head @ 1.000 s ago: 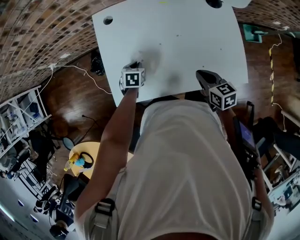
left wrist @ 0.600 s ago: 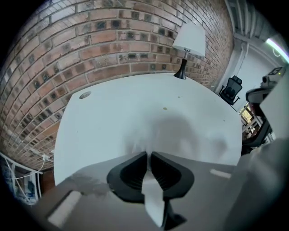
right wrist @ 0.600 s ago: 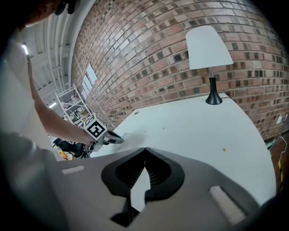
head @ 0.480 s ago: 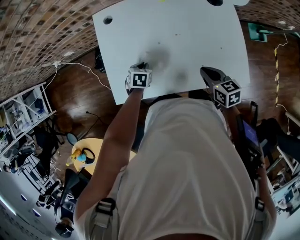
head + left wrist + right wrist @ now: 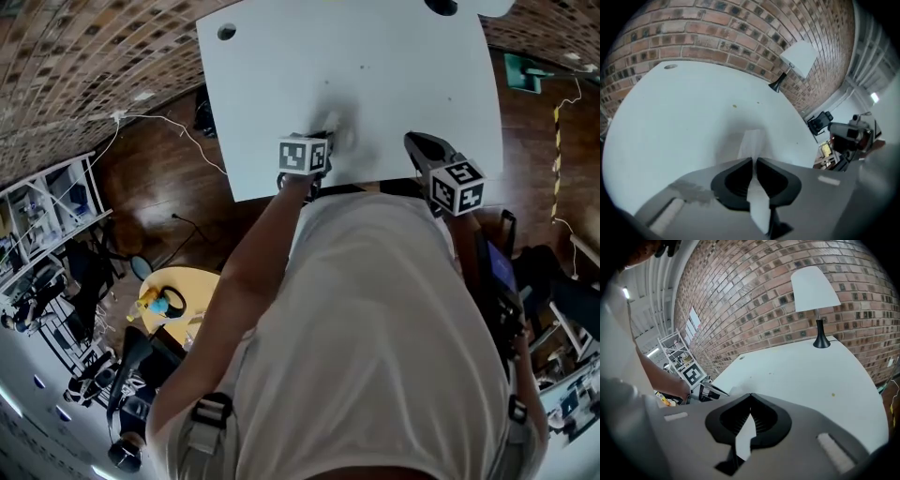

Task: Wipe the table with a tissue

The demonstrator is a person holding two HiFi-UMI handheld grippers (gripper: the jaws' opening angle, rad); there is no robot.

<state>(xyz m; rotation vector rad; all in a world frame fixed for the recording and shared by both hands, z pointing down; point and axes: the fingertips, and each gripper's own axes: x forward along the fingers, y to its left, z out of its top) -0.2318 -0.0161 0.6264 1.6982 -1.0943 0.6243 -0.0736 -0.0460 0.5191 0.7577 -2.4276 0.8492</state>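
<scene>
The table (image 5: 670, 117) bears a tissue (image 5: 751, 140) clamped in the left gripper (image 5: 753, 161).

We are finding no text, brand name or number that we can read. The marker cube (image 5: 304, 155) on the left gripper (image 5: 329, 142) and the second marker cube (image 5: 457, 187) on the right gripper (image 5: 412, 142) are showing only black-and-white square patterns, not letters.

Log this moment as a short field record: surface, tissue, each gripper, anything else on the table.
surface: white table, a few specks
tissue: white strip, free end on the table
left gripper: shut on the tissue, near the front edge
right gripper: shut, empty, near the front right edge
also on table: white-shaded lamp, far side
</scene>
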